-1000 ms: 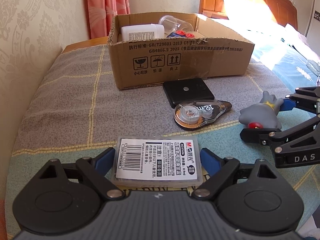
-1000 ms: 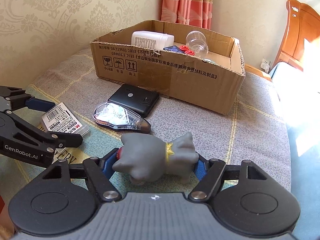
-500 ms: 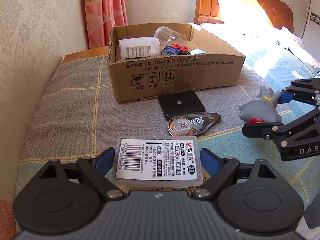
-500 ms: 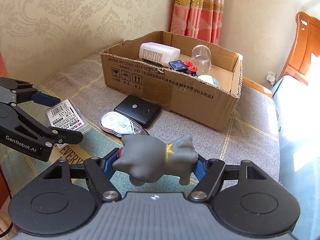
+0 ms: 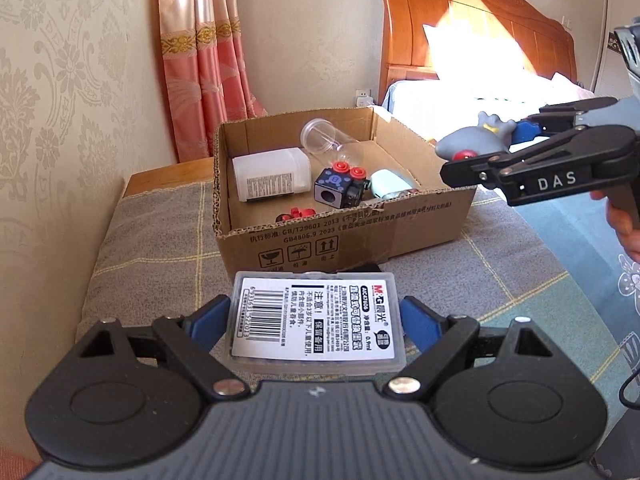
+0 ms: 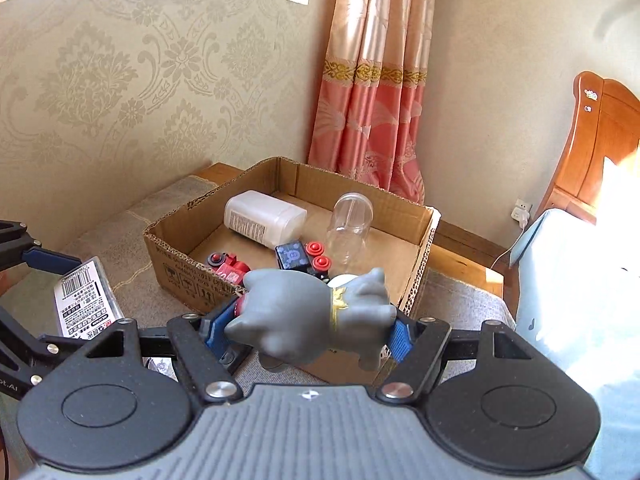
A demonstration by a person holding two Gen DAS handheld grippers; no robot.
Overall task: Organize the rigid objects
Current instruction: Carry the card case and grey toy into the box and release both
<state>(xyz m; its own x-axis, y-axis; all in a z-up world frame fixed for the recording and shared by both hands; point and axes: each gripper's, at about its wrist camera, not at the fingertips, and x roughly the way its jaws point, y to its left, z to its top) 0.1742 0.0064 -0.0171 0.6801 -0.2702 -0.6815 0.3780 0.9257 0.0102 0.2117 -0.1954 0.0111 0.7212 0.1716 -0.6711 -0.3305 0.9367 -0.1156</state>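
Your left gripper (image 5: 316, 320) is clamped across the flat clear case (image 5: 316, 320) with the barcode label, held clear of the blanket (image 5: 152, 240) just in front of the box (image 5: 344, 240). Your right gripper (image 6: 308, 330) is clamped on the grey toy (image 6: 308, 316), carried over the box's right near corner. Inside the box lie a white bottle (image 5: 272, 174), a clear jar (image 5: 324, 138), a black cube (image 5: 340, 188) with red knobs, a red piece (image 6: 228, 266) and a pale blue thing (image 5: 390, 184). The box sits on the checked blanket, bed (image 5: 480, 84) behind
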